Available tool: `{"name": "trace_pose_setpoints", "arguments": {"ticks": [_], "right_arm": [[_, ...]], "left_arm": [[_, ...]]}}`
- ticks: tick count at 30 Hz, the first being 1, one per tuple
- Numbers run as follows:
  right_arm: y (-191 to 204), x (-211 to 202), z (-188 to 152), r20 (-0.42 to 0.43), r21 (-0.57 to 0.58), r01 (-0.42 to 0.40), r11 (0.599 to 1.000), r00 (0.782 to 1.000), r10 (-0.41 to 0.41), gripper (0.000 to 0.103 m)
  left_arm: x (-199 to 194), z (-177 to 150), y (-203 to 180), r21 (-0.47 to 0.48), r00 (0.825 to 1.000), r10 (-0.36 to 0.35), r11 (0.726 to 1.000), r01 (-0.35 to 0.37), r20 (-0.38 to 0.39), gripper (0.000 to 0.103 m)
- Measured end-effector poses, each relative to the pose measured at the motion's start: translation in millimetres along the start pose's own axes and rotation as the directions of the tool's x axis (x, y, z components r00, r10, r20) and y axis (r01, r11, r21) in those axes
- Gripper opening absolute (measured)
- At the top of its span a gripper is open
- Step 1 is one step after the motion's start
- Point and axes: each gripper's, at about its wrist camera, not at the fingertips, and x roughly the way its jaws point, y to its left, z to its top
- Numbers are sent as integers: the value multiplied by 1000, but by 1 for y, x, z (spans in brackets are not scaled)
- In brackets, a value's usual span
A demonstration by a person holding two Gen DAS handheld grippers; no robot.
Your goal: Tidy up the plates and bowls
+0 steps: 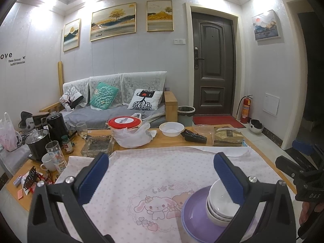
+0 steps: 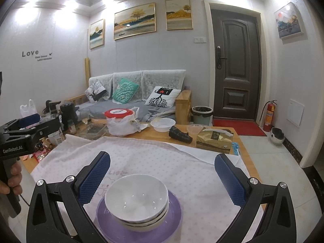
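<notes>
A stack of white bowls [image 2: 136,202] sits nested on purple plates [image 2: 174,210] on the pink dotted cloth [image 2: 162,158]. My right gripper [image 2: 162,180] hovers open just above and behind the stack, which lies between its blue pads [image 2: 95,178], untouched. In the left wrist view the same bowls [image 1: 219,200] and purple plates [image 1: 194,216] lie at lower right, partly hidden by a blue pad [image 1: 228,179]. My left gripper [image 1: 161,178] is open over the bare cloth [image 1: 151,168], with nothing between its fingers.
The wooden table [image 1: 168,140] carries a white plastic bowl [image 1: 171,129], a red-lidded container in a bag [image 1: 124,122], a tissue box [image 1: 227,136], a glass ashtray [image 1: 97,145], and cups and kettles at left. A sofa [image 1: 113,101] stands behind, and a door [image 1: 212,60].
</notes>
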Motion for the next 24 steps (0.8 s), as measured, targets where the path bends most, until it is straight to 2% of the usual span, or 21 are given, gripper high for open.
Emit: {"name": "trace_pose_setpoints", "arguments": {"ticks": [24], "right_arm": [[1, -1, 0, 3, -10, 5, 1000, 1000, -5, 102]], "left_arm": [[-4, -2, -4, -8, 1000, 13, 1000, -13, 5, 103]]}}
